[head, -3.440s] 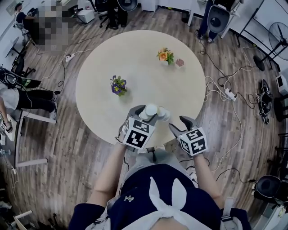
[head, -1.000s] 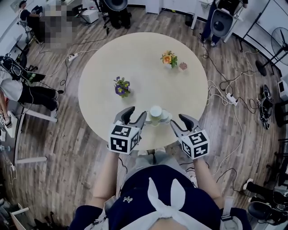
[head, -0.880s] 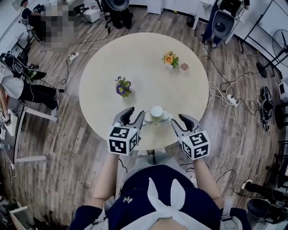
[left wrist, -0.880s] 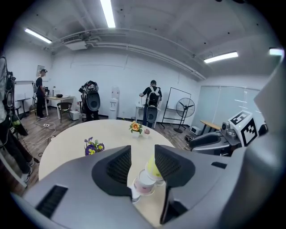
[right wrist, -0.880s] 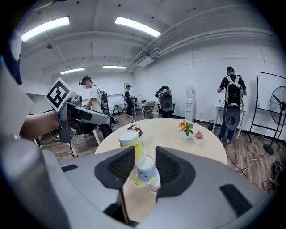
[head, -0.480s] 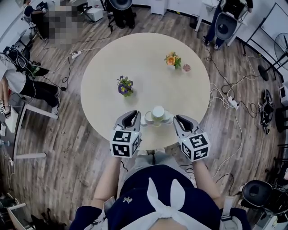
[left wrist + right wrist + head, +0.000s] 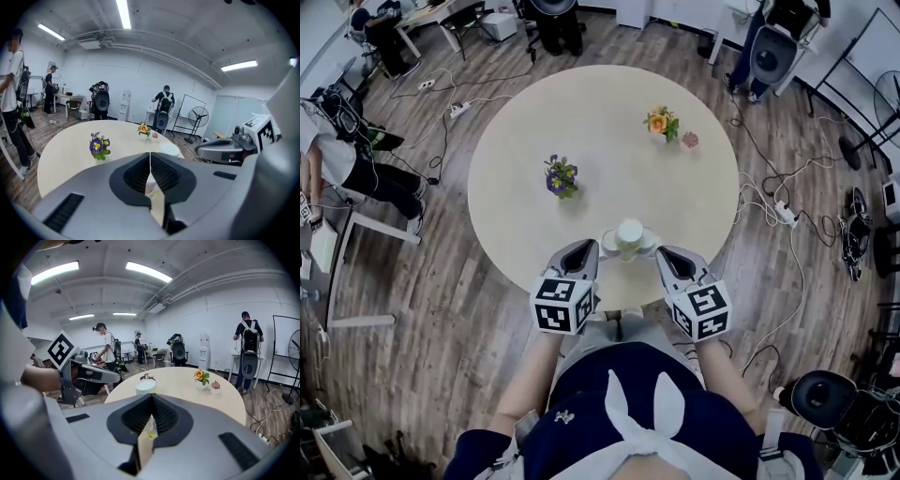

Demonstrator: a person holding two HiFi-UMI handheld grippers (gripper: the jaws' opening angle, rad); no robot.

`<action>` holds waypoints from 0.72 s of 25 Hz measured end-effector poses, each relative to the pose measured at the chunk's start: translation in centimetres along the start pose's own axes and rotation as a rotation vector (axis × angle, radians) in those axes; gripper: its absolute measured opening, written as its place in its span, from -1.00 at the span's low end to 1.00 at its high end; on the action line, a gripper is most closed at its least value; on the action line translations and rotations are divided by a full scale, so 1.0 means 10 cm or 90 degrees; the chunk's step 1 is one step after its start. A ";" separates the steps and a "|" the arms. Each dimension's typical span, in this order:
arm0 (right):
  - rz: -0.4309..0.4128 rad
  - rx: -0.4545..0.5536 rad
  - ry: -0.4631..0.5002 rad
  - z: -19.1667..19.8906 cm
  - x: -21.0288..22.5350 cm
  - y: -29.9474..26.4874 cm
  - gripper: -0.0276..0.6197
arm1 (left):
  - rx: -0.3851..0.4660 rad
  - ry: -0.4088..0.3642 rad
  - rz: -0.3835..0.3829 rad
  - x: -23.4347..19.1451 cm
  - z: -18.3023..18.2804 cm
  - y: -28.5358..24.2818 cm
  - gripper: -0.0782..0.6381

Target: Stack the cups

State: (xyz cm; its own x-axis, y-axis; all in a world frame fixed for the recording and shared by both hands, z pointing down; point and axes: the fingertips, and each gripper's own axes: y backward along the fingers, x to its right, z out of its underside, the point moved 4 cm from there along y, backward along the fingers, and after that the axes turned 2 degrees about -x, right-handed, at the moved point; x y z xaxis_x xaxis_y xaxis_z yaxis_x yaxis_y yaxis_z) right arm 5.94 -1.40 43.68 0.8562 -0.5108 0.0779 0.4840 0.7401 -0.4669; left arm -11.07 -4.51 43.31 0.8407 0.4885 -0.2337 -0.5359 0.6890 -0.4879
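White cups point(image 7: 629, 236) stand clustered near the table's front edge, one raised above the two beside it. My left gripper point(image 7: 587, 248) sits just left of them and my right gripper point(image 7: 660, 252) just right, both apart from the cups. Both pairs of jaws have just been closing and now stand shut with nothing between them. In the left gripper view the shut left gripper point(image 7: 150, 154) points past a cup rim point(image 7: 169, 149). In the right gripper view the shut right gripper point(image 7: 151, 395) points at a cup point(image 7: 146, 386).
The round table point(image 7: 525, 122) also carries a purple flower pot point(image 7: 561, 175), an orange flower pot point(image 7: 659, 122) and a small pink plant point(image 7: 689, 141). Cables and a power strip point(image 7: 784, 214) lie on the wooden floor. People and chairs stand around the room.
Both grippers' jaws have gone from open to shut. The left gripper, over the cups in the oldest frame, has drawn back to their left. The cups stayed put over the last second.
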 end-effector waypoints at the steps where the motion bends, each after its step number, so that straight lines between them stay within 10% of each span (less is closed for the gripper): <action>1: -0.004 -0.001 0.000 0.01 -0.02 0.00 -0.90 | 0.003 0.013 0.003 0.00 -0.01 0.00 -0.72; 18: -0.025 -0.005 0.002 -0.02 -0.12 -0.06 -0.90 | -0.009 -0.002 0.021 0.11 0.03 -0.04 -0.72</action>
State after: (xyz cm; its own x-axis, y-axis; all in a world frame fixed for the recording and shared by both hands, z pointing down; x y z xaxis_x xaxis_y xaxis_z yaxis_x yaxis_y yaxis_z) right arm 4.60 -1.31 43.69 0.8362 -0.5403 0.0937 0.5154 0.7160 -0.4707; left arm -9.98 -4.11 43.51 0.8219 0.5129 -0.2477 -0.5628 0.6646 -0.4915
